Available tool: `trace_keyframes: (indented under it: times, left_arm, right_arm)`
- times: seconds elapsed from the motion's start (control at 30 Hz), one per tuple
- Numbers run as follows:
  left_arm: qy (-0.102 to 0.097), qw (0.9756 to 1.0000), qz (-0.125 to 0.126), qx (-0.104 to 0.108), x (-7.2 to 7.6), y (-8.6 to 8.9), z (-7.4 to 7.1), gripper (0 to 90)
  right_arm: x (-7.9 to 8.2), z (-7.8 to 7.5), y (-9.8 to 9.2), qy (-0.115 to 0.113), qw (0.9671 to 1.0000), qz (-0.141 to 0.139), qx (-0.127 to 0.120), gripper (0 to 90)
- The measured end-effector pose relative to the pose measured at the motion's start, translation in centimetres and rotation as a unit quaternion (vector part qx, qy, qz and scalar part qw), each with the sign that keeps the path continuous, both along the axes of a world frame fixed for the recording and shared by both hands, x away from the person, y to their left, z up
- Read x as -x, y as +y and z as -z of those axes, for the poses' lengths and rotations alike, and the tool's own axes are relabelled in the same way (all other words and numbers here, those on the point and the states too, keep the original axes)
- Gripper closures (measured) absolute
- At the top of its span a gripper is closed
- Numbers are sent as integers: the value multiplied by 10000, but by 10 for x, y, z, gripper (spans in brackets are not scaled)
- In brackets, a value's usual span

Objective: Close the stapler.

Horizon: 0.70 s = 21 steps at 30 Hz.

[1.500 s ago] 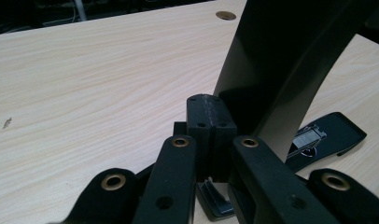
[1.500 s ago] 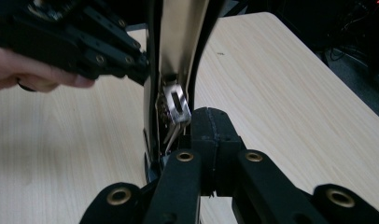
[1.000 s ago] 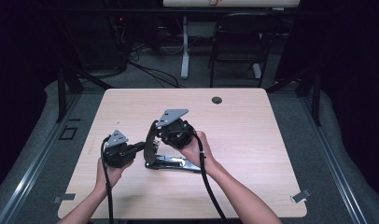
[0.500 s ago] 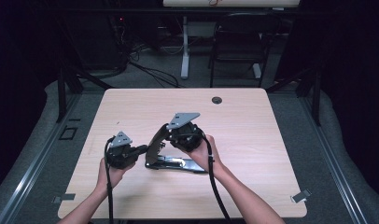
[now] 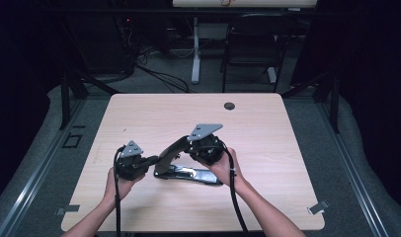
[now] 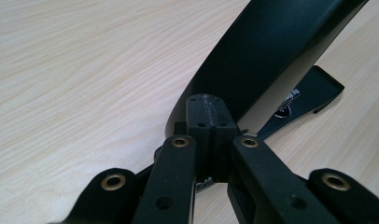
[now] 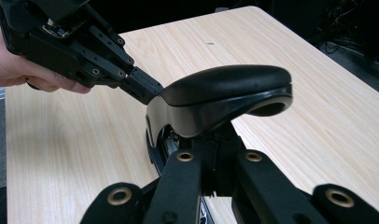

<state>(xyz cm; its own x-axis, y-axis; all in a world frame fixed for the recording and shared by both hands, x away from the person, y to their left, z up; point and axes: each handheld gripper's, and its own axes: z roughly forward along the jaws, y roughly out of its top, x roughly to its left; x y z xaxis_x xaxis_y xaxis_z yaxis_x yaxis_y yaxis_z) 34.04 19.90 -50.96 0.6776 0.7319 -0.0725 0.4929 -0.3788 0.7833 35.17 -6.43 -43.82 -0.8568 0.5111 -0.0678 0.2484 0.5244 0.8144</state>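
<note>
Both claws have their jaws together, gripping nothing. On the pale wooden tabletop (image 5: 287, 148) lies a black heavy-duty stapler with a metal base (image 5: 188, 174) and a curved plastic lever arm raised at a slant (image 5: 170, 153); it sits in the near middle, its long axis running across the person's front. The left claw (image 5: 150, 160) comes at the stapler's hinge end from the left, its closed tip touching the lever's lower end (image 6: 211, 109). The right claw (image 7: 215, 140) sits over the base near the opposite end, tucked beneath the lever's raised handle (image 7: 225, 91). The right hand looks better placed to press that handle down, I judge, while the left steadies the hinge end.
</note>
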Motion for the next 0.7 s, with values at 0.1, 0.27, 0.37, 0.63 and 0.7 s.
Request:
trace_keyframes:
  times: [0.1, 0.27, 0.37, 0.63, 0.7]
  left_arm:
    - [29, 10000, 20, -15, 0, -1, 1, 900]
    - [85, 9999, 60, -29, -1, -3, 3, 900]
    - [106, 9999, 63, -31, -1, -3, 4, 900]
    - [130, 9999, 19, 10, -1, -4, 5, 900]
    - [160, 9999, 16, 33, -1, -3, 5, 900]
  right_arm:
    - [1, 1, -3, -15, 10000, 41, 20, 900]
    - [3, 9, -13, 59, 9998, 140, 100, 900]
    - [3, 9, -19, 53, 9998, 195, 84, 900]
    - [1, 9, -24, 118, 9996, 248, 13, 900]
    - [0, 10, -24, 112, 9996, 258, -19, 900]
